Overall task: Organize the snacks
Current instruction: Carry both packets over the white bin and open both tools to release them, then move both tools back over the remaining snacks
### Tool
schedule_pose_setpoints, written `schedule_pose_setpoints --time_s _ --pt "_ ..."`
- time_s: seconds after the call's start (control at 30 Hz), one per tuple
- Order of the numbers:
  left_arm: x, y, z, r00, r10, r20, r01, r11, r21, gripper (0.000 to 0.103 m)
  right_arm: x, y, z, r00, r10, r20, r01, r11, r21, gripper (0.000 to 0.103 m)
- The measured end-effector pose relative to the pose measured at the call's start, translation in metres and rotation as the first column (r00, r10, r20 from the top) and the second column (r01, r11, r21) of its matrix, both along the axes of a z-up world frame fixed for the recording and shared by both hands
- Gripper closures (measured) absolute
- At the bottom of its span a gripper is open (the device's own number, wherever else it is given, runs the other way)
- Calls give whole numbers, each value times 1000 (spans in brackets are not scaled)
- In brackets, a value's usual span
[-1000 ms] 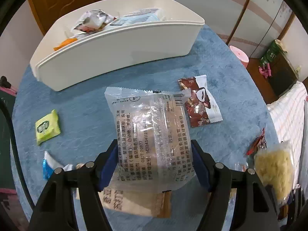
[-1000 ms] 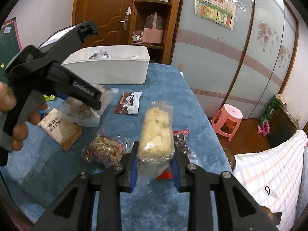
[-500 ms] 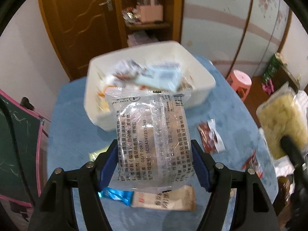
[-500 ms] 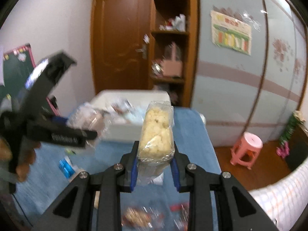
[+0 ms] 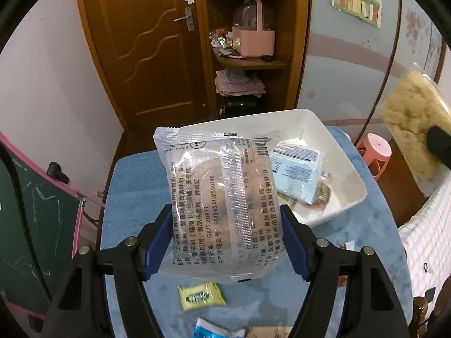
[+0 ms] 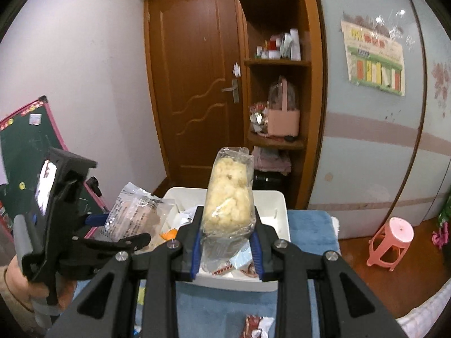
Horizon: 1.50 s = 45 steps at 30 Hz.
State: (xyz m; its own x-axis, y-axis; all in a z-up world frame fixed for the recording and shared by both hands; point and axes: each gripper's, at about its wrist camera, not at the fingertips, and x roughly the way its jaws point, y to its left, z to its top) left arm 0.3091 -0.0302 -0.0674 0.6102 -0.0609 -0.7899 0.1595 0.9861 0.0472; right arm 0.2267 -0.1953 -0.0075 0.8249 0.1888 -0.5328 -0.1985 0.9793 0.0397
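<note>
Snacks go two at a time toward the bin, a white tub at the far end of the blue-covered table. The left gripper clamps a clear bun pack by its lower half, blue pads pressing both sides so the printed face stands upright and the top edge reaches in front of the bin's near rim. The right gripper is clenched on a narrow puffed-rice bar, gripped low, with most of its length standing free above the pads, a hold that looks chosen to let it tip in end first. Both packs hang above the table, on the near side of the bin, not yet over its opening. Inside the bin lie a pale blue pack and other wrappers. On the table short of the bin lie a yellow sachet and a blue-and-white packet, seemingly still to be collected. A hand grips the left tool's handle, left of the bin.
</note>
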Motion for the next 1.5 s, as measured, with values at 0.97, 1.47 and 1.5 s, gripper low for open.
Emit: schedule_pose_setpoints --time_s 0.97,1.47,1.5 --pt "-24 -18 -8 996 -77 -50 75 996 -43 18 31 -16 -45 966 -47 -253 51 999 9 46" --pt "-152 -29 -20 991 -133 -31 131 990 -57 18 -98 -43 -56 972 24 -233 -17 999 32 46" --pt "-158 -30 -23 991 -130 -30 128 990 -66 18 -104 -44 -60 972 26 -234 -21 999 25 46"
